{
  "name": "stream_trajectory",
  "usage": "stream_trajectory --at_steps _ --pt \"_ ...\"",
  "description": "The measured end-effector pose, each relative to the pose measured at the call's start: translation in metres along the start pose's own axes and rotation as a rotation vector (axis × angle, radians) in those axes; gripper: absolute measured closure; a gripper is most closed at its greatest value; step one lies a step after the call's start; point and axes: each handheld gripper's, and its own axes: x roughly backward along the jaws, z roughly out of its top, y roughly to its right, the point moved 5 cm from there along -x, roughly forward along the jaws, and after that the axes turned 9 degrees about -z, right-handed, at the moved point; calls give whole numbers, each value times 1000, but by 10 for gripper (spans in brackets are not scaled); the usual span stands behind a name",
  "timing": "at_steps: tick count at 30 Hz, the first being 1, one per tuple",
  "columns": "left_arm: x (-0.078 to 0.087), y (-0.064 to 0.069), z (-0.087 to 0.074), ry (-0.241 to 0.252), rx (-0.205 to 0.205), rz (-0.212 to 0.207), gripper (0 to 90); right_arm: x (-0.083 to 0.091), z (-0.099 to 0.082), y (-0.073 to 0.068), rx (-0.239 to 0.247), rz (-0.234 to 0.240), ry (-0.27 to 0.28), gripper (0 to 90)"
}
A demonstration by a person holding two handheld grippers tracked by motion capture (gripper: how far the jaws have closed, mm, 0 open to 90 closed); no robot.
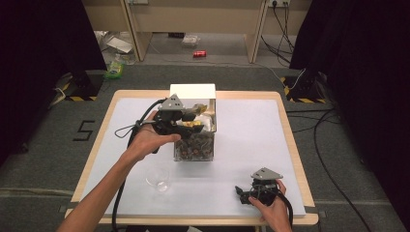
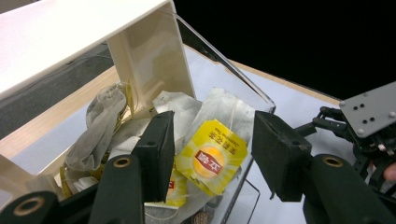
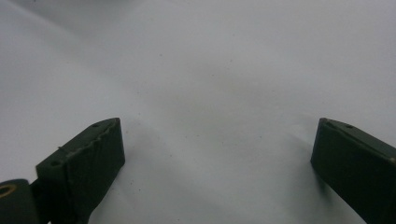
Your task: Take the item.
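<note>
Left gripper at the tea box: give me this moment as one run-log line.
left gripper: open, jaws either side of yellow tea bag in clear box | right gripper: open, over table | glass cup: empty

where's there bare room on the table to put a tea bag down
Free patches: the white table cover right of the clear box, out to the far right edge, and the left strip beyond the trailing cable. Near the front it is tighter: the clear cup sits left of centre and the right hand-held gripper rests at front right. The box itself is crowded, with the left hand-held gripper open over a yellow tea bag.
</note>
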Motion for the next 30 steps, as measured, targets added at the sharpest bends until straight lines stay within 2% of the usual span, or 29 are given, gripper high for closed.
stream_trajectory --at_steps 4,10,14,20,23,30 --pt "-4 -2 -1 -10 12 7 521 0 0 0 0 0 0 35" --pt "-4 -3 -2 -10 4 22 558 0 0 0 0 1 0 35" --pt "-2 -4 0 12 1 30 638 0 0 0 0 0 0 35" --pt "10 -5 4 52 8 22 673 0 0 0 0 1 0 35" --pt "20 -3 8 84 12 8 673 0 0 0 0 1 0 35" --pt "42 3 12 119 4 -4 673 0 0 0 0 0 0 35"
